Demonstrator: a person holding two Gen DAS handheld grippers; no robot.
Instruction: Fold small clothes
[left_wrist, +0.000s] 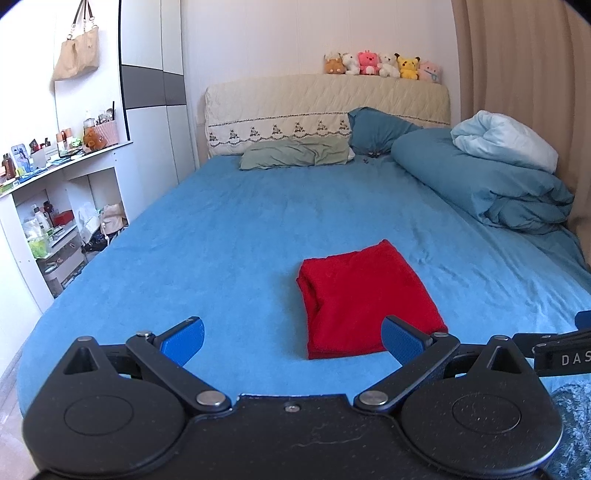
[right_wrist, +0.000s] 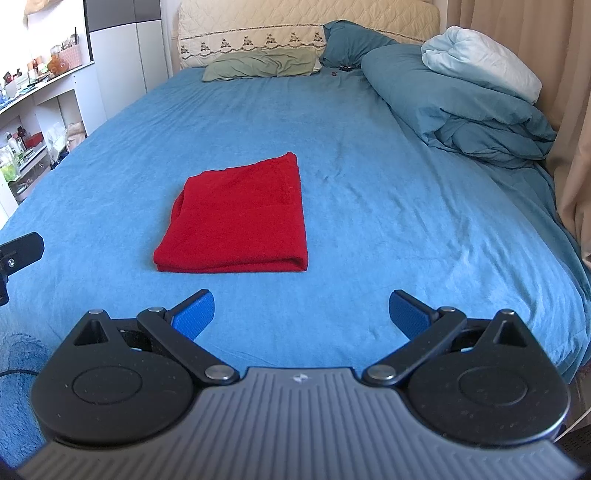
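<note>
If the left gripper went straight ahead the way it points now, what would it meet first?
Probably the blue bedsheet. The left gripper is open and aimed along the bed, its line passing just left of the folded red garment, which lies nearer its right finger. Depth is unclear, so the garment's left edge might be brushed.

**Folded red cloth on the bed, right gripper held wide**

The right gripper hangs over the near edge of the blue bed sheet, its blue pads spread wide with nothing between them. A red garment, folded into a neat rectangle, lies flat just beyond and slightly left. A rolled teal duvet sits far right, a green pillow at the far end.
</note>
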